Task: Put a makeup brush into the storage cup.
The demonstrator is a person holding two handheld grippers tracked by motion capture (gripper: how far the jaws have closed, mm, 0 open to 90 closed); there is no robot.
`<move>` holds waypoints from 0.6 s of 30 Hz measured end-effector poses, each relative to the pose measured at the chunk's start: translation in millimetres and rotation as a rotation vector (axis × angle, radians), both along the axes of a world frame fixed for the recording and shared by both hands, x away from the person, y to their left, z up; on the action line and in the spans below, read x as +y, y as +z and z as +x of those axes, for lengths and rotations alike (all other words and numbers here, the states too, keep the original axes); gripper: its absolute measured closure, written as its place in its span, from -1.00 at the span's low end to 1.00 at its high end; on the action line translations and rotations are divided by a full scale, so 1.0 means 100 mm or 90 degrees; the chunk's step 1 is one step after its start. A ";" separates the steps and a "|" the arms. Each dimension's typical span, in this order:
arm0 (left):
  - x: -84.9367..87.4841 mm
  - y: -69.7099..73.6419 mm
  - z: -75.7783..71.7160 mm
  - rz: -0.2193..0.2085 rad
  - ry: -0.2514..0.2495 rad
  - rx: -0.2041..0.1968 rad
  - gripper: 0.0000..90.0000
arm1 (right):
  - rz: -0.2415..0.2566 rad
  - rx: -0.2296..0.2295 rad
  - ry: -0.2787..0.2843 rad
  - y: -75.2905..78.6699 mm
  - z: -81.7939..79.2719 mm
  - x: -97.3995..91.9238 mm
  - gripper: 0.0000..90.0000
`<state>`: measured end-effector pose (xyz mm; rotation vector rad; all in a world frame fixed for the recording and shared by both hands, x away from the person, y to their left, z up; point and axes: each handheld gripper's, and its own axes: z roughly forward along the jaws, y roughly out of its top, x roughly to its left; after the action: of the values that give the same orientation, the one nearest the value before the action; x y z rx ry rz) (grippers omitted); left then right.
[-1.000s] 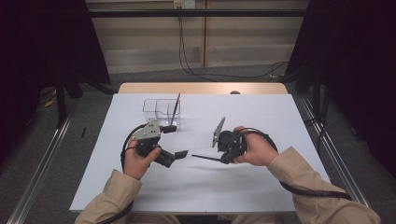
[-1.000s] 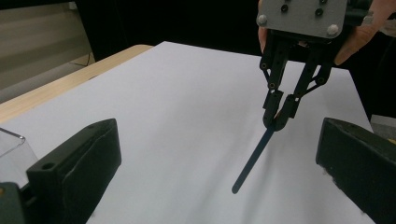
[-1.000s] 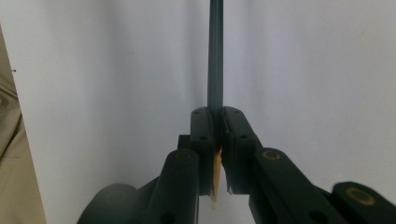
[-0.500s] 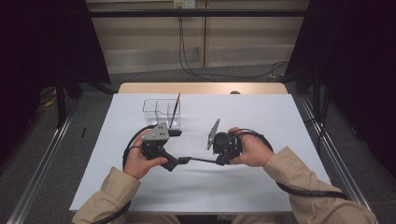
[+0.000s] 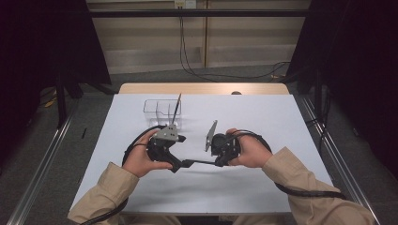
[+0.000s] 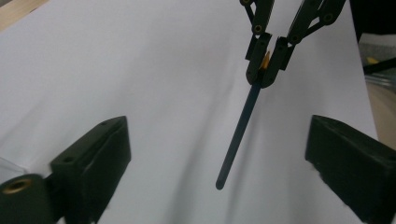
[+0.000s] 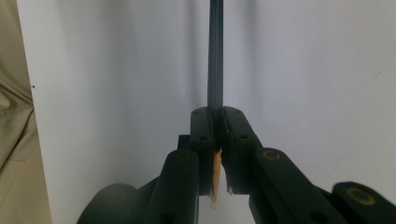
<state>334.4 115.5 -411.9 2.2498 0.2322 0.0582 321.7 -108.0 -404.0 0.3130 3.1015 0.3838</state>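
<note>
Dark slim pencil (image 6: 243, 121), orange sharpened tip

A wooden table (image 5: 202, 88) covered by a white sheet (image 5: 263, 117); a clear organizer (image 5: 157, 108) (compartmented) stands near its far edge.

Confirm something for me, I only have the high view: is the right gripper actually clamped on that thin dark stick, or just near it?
Observer: Clamped. In the right gripper view the right gripper has its jaws shut on the pencil, near its sharpened end; the tan wood tip pokes out behind the pads.
Operator: Is the left one holding the other end?
Observer: No. In the left gripper view the left gripper is open, its jaws wide of the pencil's blunt end, though they have just been closing. Nothing is pressed between them.
Operator: Is the pencil lying on the table?
Observer: I can't tell how high it is, but its blunt end hangs free, pointing between the left gripper's jaws.
</note>
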 end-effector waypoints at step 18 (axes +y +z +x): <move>-0.19 0.03 0.05 0.141 -0.062 0.003 0.07 | 0.012 0.003 0.010 0.05 -0.02 0.00 0.86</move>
<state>339.2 96.8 -408.6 2.4780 0.1223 0.0279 319.8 -108.0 -398.7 0.2916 3.1086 0.4132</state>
